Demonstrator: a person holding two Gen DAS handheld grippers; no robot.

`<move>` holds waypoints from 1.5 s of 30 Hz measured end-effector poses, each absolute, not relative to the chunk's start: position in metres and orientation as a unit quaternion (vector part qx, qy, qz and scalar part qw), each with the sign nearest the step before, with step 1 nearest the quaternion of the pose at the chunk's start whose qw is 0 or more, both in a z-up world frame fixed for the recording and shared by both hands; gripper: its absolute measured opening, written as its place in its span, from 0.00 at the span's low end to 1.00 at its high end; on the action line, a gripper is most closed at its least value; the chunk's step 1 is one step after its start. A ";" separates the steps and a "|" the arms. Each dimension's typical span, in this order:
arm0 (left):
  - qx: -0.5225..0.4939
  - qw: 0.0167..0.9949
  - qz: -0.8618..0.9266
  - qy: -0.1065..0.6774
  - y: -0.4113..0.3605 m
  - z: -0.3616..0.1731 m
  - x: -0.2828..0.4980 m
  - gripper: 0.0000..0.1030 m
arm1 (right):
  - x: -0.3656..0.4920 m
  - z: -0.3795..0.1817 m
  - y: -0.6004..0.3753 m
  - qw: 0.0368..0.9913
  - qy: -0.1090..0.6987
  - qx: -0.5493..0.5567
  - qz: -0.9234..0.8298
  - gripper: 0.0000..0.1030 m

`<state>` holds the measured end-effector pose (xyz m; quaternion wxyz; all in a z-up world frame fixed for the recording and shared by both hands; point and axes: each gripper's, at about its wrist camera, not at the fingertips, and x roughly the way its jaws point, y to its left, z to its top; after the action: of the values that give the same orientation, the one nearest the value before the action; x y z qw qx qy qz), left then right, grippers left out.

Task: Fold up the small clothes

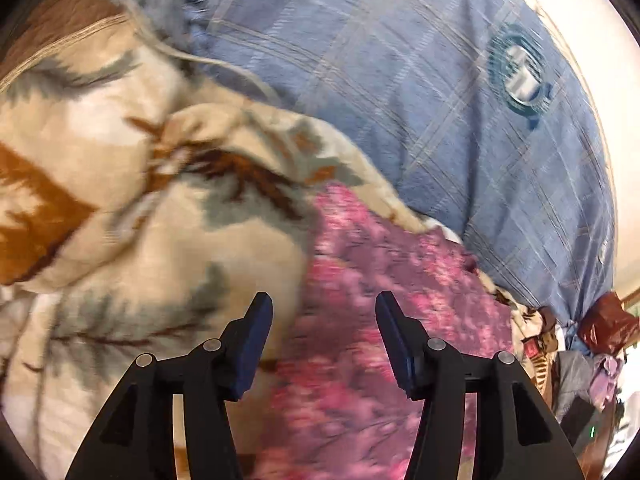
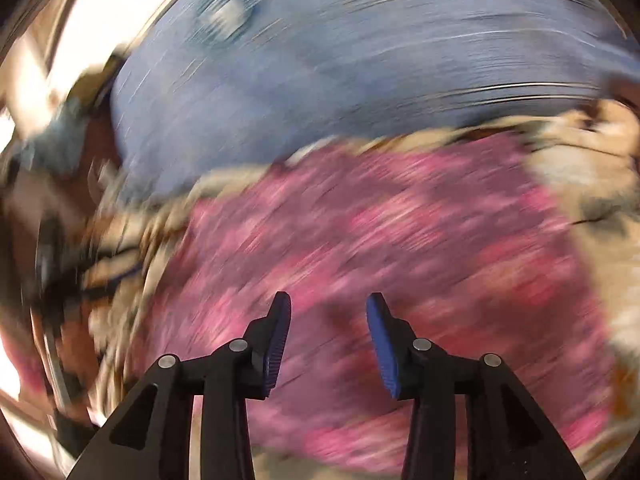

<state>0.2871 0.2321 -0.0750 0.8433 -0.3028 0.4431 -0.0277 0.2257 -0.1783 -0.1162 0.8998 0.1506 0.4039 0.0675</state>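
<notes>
Nearest in both wrist views, the two pairs of fingers are standing apart with nothing between them. The left gripper (image 1: 324, 308) is hanging over the left edge of a pink floral garment (image 1: 372, 304), its fingers fairly wide and holding nothing. The right gripper (image 2: 328, 308) is hovering above the middle of the same pink floral garment (image 2: 400, 232), its fingers a little narrower and likewise empty; that view is heavily smeared, so fine detail is lost.

The garment is lying spread on a cream blanket (image 1: 132, 160) patterned with brown and grey leaves, which is bunching up just beside it on the left. Beyond both, a blue plaid pillow (image 1: 400, 80) with a round emblem is resting against the blanket's far edge. A heap of other fabrics (image 1: 580, 360) is sitting at the far right, too small to name.

Judging from the empty fingers over flat cloth, a fold looks just released, or the next one is being lined up. The next move is calling for each gripper to pinch an edge or corner cleanly, without catching the blanket beneath.
</notes>
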 end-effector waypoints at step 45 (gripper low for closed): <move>-0.444 0.742 -0.130 0.485 0.223 -0.151 0.368 0.47 | 0.233 -0.156 0.000 0.895 0.386 -0.009 0.224 0.07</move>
<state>0.3676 0.2230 -0.1509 0.7422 -0.4443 0.4845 -0.1304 0.2335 0.0001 -0.1561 0.8950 -0.0088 0.3859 0.2238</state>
